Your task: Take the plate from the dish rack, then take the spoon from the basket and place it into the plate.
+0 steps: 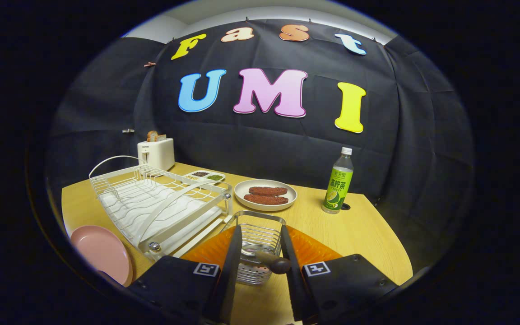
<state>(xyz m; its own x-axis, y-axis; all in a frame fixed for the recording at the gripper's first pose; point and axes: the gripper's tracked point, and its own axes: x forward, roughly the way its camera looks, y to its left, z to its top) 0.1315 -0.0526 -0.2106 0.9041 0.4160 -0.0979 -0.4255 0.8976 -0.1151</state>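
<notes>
Spoon with a dark rounded handle (272,262) stands in a small silver wire basket (256,246), its handle end sticking out toward the camera between the two gripper (260,264) fingers. The fingers sit narrowly spaced on either side of the handle; whether both press on it cannot be told. The basket rests on an orange mat (314,248) on a light wooden table (359,230). To the left, a white wire dish rack (156,203) stands with a round pink plate (102,253) lying flat on the table beside its near corner. Beyond the basket sits a cream plate with two reddish-brown patties (265,194). Farther back are a white toaster (156,152), a small sectioned tray (205,176), and a green-labelled bottle (338,185).
</notes>
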